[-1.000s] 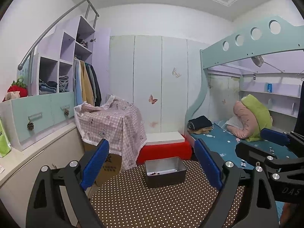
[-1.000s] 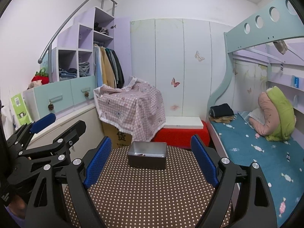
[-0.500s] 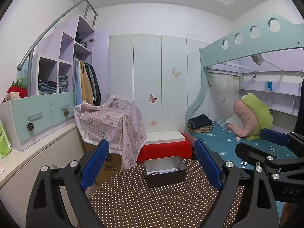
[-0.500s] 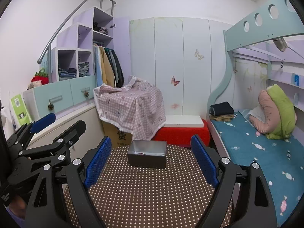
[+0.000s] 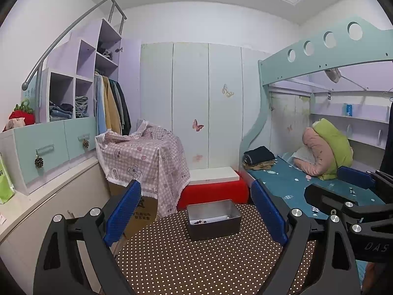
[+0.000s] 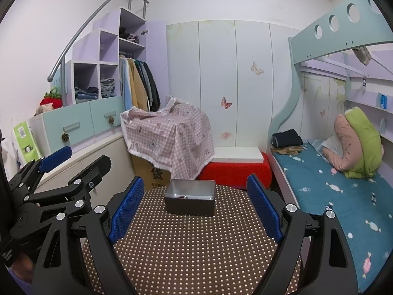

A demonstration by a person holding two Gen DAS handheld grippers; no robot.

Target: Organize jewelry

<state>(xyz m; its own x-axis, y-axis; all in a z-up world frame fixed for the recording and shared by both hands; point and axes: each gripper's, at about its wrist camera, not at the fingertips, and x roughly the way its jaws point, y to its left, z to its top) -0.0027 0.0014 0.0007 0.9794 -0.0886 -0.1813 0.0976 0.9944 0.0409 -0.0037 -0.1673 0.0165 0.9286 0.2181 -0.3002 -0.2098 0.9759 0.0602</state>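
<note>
Two hand-held grippers hover over a polka-dot desk.
The left hand-held gripper and right hand-held gripper gape wide, empty, facing a metal tin holding dark beads.

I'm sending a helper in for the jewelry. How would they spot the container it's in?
Find the brown table with white polka dots before the red bench. At its far edge stands a grey rectangular metal tin, open-topped, dark beads inside. Nothing else stands on that table.

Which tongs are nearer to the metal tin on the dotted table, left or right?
Neither clearly. The left tongs and right tongs both hover open, short of the metal tin, about equally far.
</note>
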